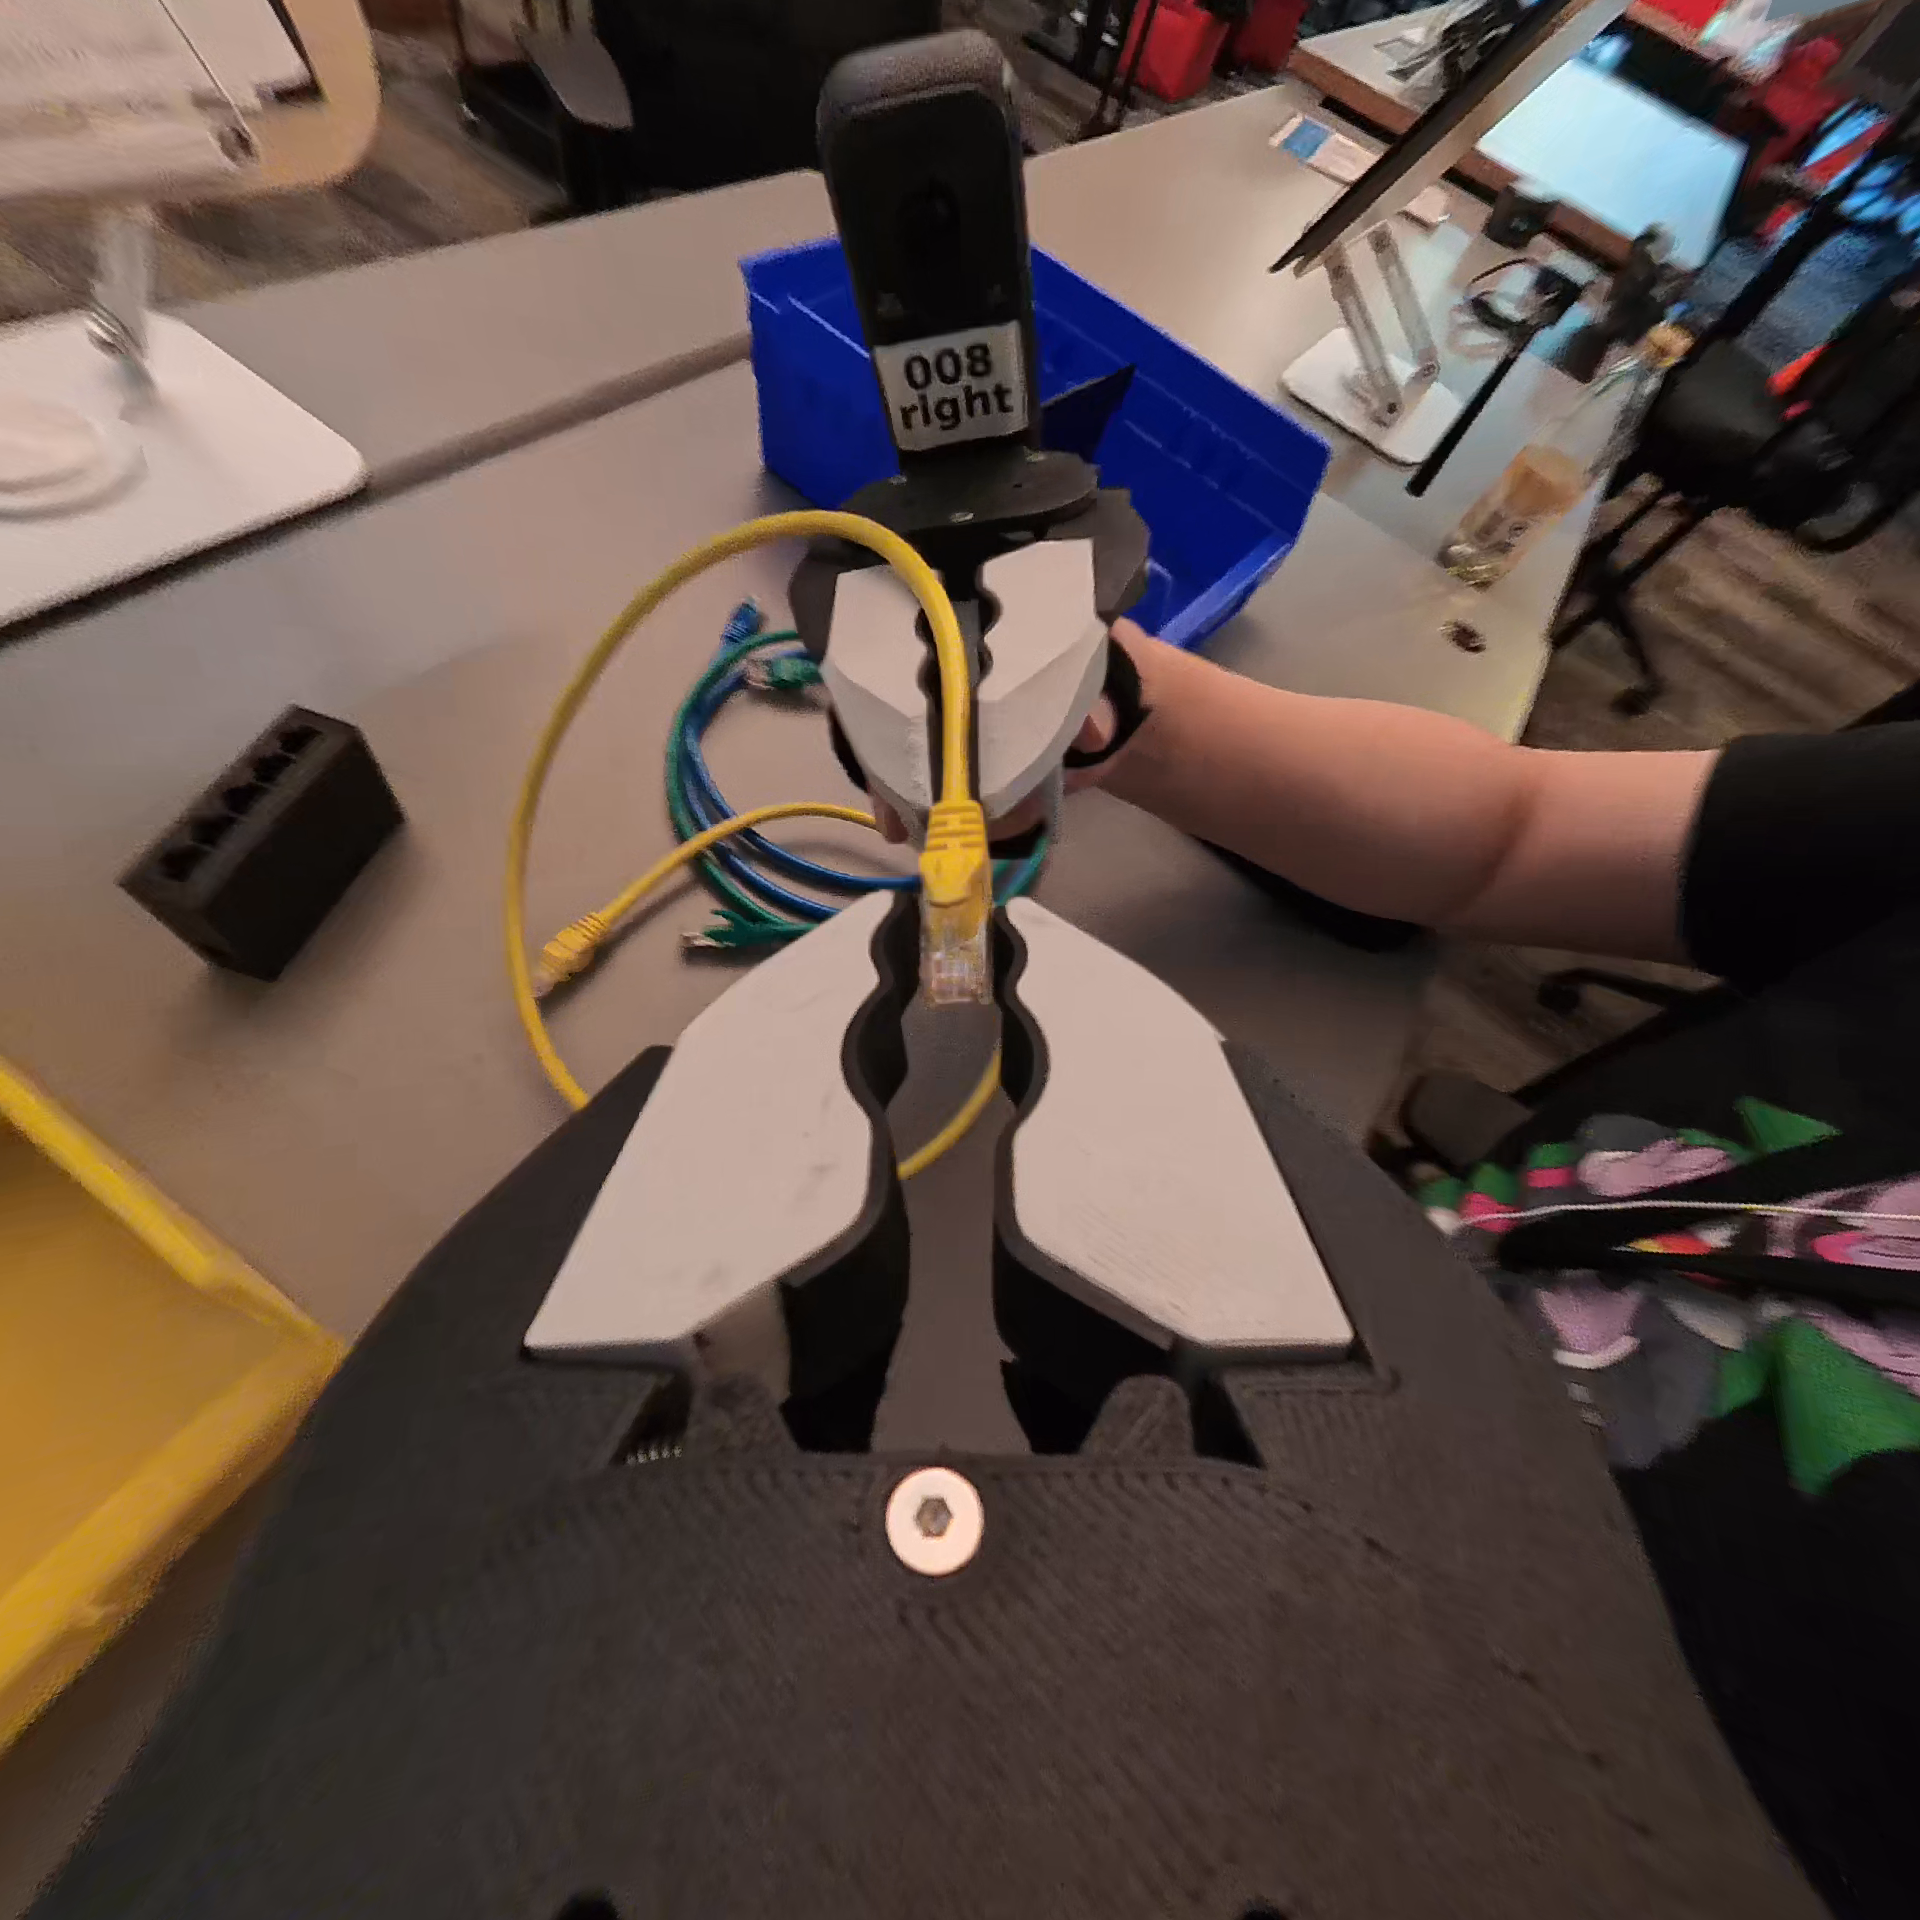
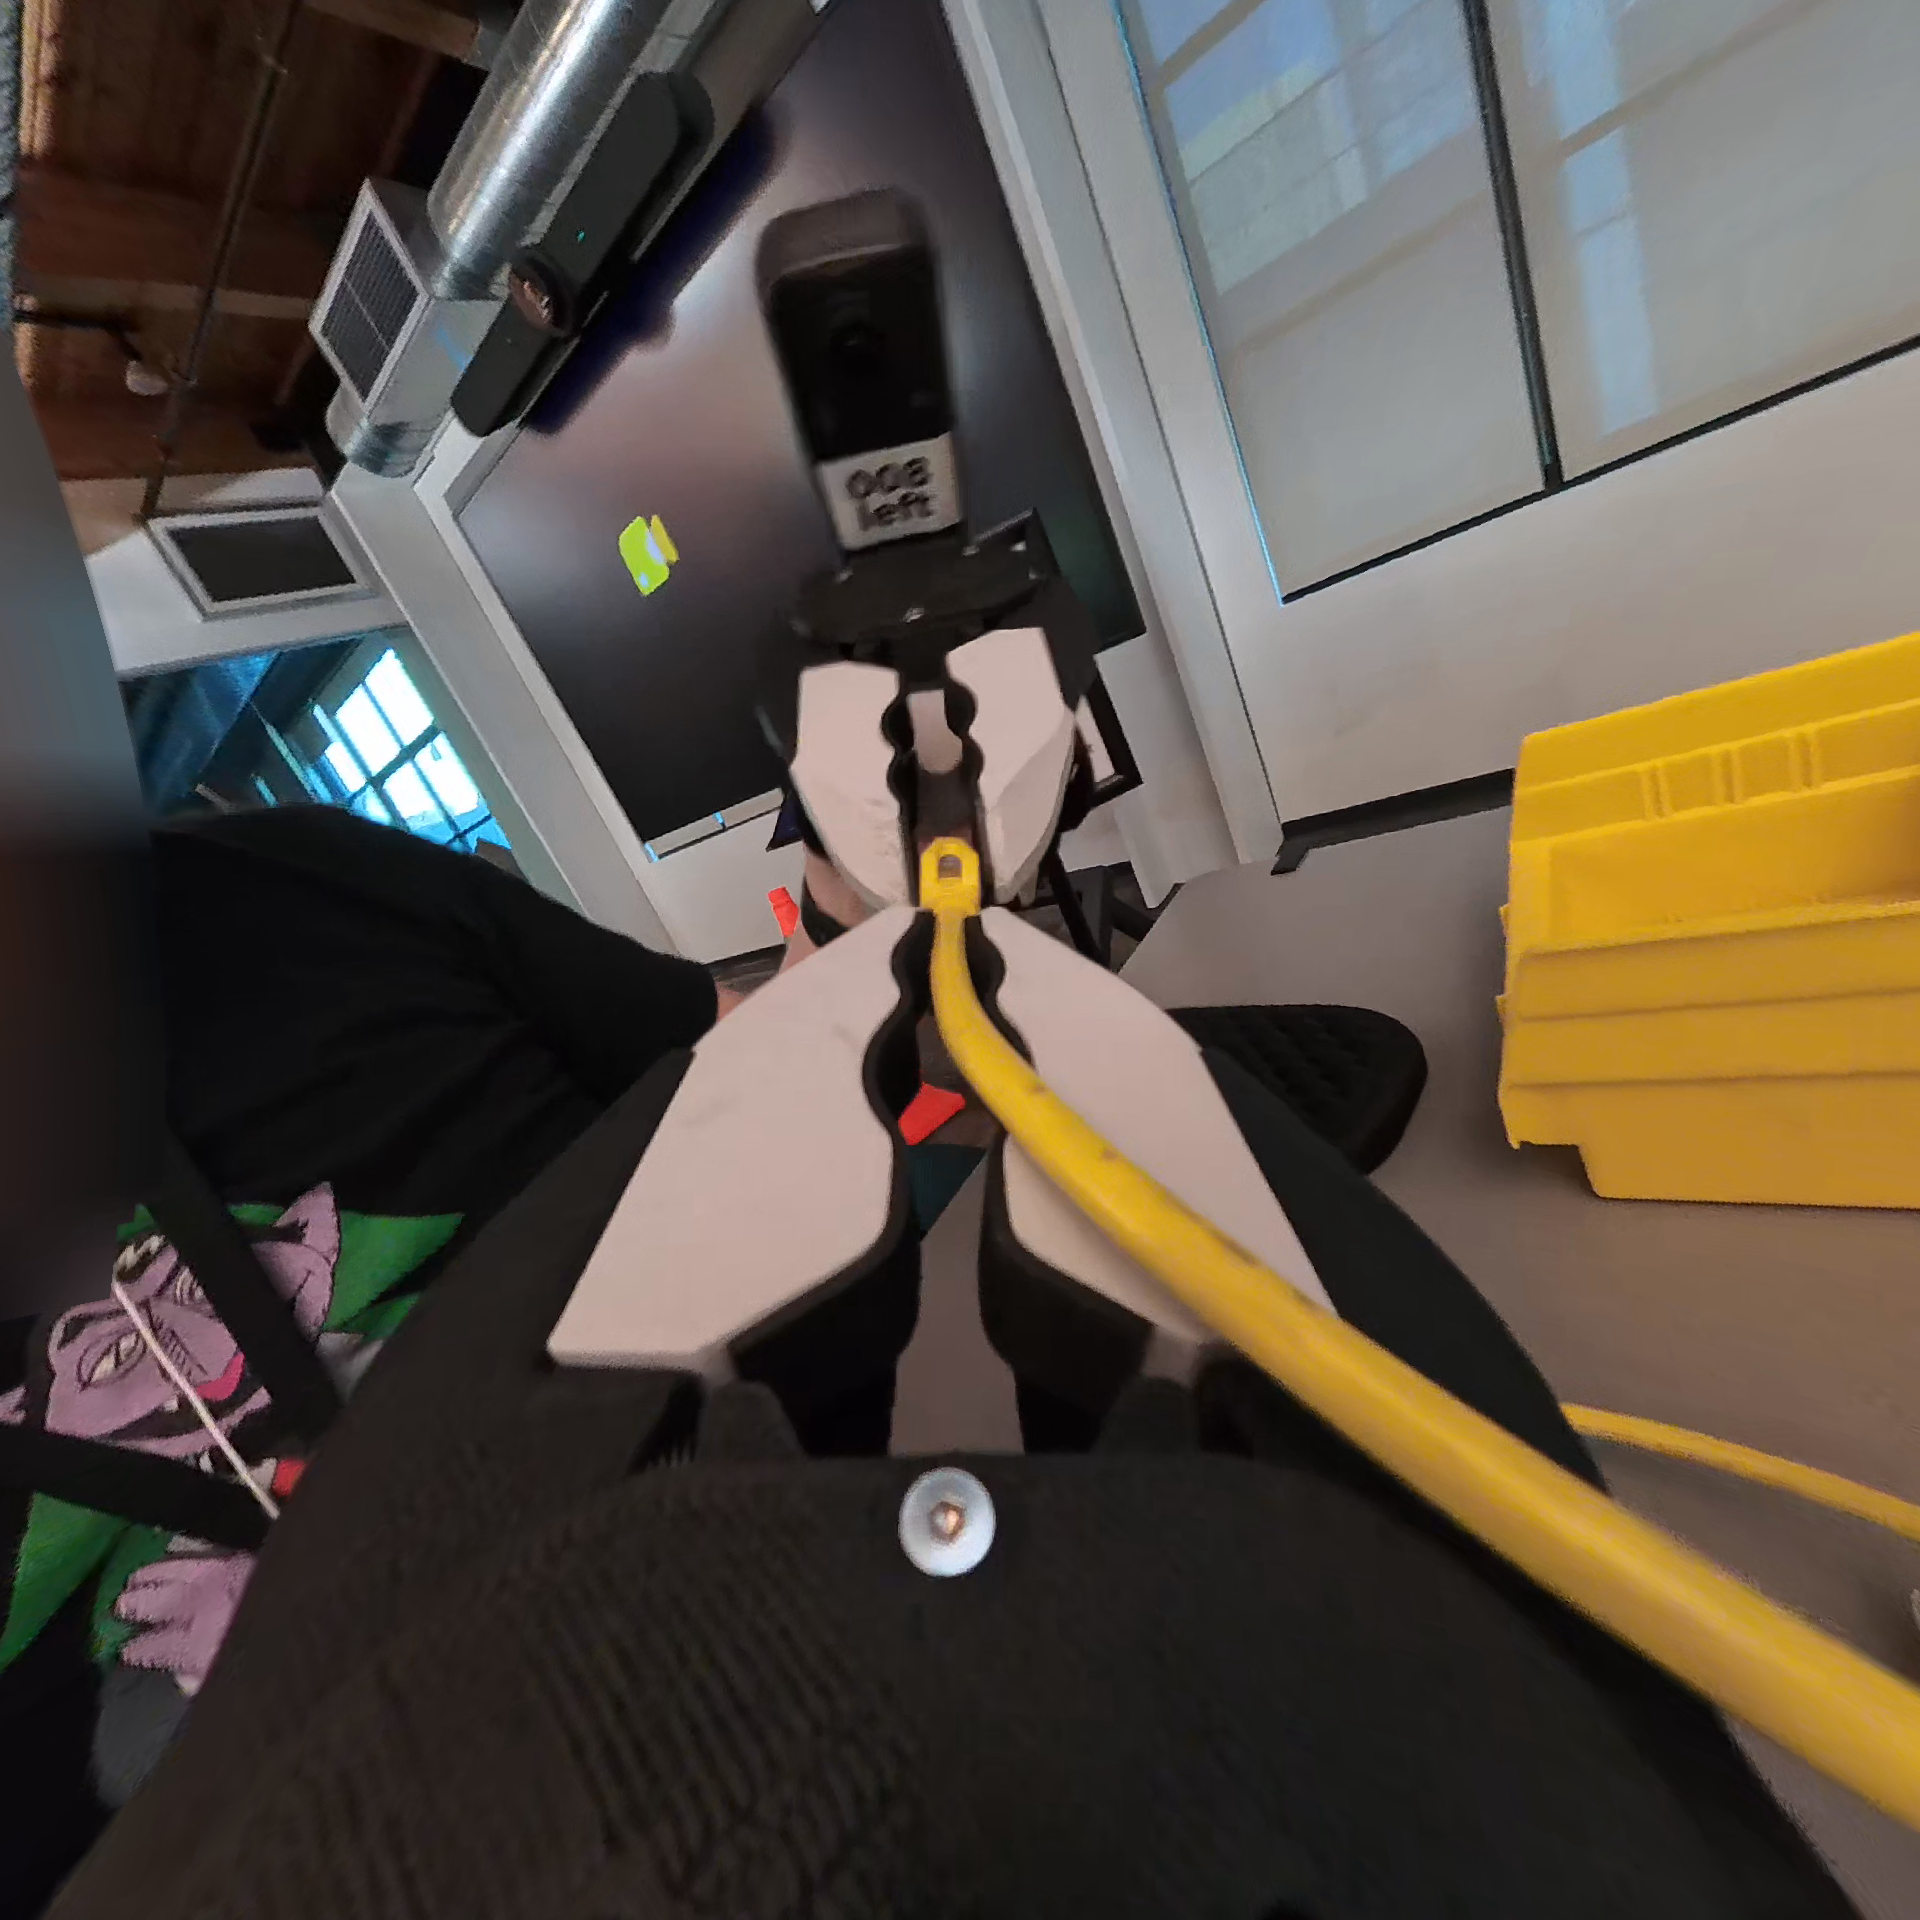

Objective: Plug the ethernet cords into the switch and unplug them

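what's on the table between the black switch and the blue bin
In the left wrist view, between the switch and the blue bin lie the yellow cord's loop and the coiled blue and green cords; the right gripper hangs there too.

Surface: a grey table (image 1: pixel 436 353), seen from above.
Left side: a black switch (image 1: pixel 265 840), ports facing up-right.
Centre: blue and green cords (image 1: pixel 727 821) coiled together; one yellow plug (image 1: pixel 569 948) resting just beside them.
Far edge: a blue bin (image 1: pixel 1174 436).
Near corner: a yellow bin (image 1: pixel 114 1340).
Right edge: a glass bottle (image 1: pixel 1517 509).
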### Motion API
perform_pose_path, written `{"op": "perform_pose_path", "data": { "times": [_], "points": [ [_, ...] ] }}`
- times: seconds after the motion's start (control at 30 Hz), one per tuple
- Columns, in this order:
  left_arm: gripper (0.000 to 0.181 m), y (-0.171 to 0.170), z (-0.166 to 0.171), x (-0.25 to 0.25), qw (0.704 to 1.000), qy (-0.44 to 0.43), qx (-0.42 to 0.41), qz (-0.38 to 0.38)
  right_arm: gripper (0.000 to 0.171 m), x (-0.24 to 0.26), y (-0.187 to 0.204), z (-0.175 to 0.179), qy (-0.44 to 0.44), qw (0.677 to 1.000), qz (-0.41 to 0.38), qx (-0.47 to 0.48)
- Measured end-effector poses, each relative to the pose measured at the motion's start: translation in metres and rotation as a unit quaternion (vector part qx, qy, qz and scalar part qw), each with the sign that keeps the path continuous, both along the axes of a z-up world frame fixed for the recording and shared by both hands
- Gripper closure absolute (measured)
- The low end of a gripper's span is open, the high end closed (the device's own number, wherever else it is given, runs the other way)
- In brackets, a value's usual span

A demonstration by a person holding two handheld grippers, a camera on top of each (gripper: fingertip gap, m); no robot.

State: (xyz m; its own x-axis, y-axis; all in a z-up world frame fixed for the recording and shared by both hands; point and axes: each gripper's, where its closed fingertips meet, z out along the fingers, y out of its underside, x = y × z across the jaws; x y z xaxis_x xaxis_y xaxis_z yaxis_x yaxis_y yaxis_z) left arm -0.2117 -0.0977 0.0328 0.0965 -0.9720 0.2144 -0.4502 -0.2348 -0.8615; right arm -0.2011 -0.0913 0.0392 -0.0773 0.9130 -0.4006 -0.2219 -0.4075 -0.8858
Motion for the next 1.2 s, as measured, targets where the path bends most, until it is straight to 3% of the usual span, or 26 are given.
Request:
{"op": "perform_pose_path", "data": {
  "times": [0.03, 0.1, 0.17, 0.27, 0.37, 0.53, 0.87, 1.2],
  "points": [
    [0.162, 0.004, -0.001, -0.001, 0.999, 0.005, 0.036, 0.01, 0.164, 0.002, 0.004, 0.002, 0.006, 1.0, -0.009, -0.016],
    [0.129, 0.013, -0.005, -0.001, 0.992, 0.021, 0.118, 0.042, 0.165, 0.006, 0.011, 0.008, 0.033, 0.998, -0.014, -0.052],
    [0.116, 0.024, -0.004, 0.0, 0.975, 0.033, 0.204, 0.085, 0.165, 0.008, 0.017, 0.007, 0.042, 0.995, -0.016, -0.089],
    [0.121, 0.037, 0.005, 0.004, 0.93, 0.031, 0.347, 0.119, 0.165, 0.004, 0.02, -0.002, 0.02, 0.992, -0.014, -0.122],
    [0.14, 0.033, 0.002, 0.014, 0.897, 0.043, 0.433, 0.081, 0.165, 0.001, 0.017, -0.004, 0.019, 0.99, 0.004, -0.142],
    [0.168, 0.036, -0.017, 0.019, 0.885, 0.093, 0.455, 0.032, 0.165, -0.003, 0.014, -0.006, 0.006, 0.988, 0.016, -0.155],
    [0.171, 0.022, -0.021, 0.018, 0.903, 0.084, 0.42, -0.021, 0.164, -0.004, 0.003, -0.007, -0.003, 0.99, 0.051, -0.129],
    [0.171, 0.02, -0.028, 0.014, 0.894, 0.11, 0.433, -0.039, 0.163, -0.008, 0.002, -0.013, -0.018, 0.985, 0.065, -0.16]
  ]
}}
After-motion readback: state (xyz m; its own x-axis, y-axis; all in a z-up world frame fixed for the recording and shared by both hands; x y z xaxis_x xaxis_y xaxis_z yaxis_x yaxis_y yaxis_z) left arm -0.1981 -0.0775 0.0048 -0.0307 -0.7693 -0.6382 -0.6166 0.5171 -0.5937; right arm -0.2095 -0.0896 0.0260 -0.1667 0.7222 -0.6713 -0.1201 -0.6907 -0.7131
